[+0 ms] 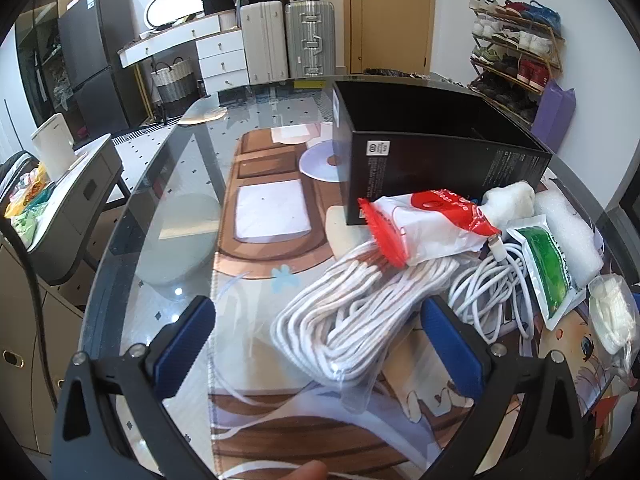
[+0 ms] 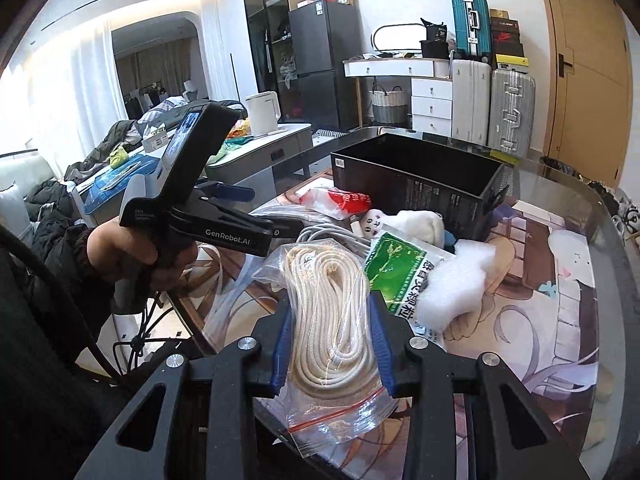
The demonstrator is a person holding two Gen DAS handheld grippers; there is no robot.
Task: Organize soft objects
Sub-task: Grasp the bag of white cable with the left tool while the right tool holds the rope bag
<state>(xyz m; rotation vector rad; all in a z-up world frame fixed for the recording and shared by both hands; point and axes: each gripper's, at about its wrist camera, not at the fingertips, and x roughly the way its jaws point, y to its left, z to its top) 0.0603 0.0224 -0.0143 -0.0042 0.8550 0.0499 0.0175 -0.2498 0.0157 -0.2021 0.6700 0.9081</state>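
Observation:
A clear zip bag of coiled white rope [image 2: 332,320] sits between the blue pads of my right gripper [image 2: 334,322], which is shut on it. It shows in the left wrist view [image 1: 352,316] between the wide-open fingers of my left gripper [image 1: 320,344], which is empty above the table. Beyond lie a red and white bag [image 1: 432,224], a white cable [image 1: 492,292], a green packet [image 1: 550,268], white foam [image 1: 568,236] and a white plush doll [image 2: 404,224]. A black open box [image 1: 436,140] stands behind them.
The glass table [image 1: 160,208] has a cartoon mat [image 2: 540,280] under the glass. Its curved edge runs left and front. Suitcases [image 1: 308,36], drawers [image 1: 220,52], a shoe rack [image 1: 516,52] and a grey side cabinet [image 1: 76,200] stand around the room.

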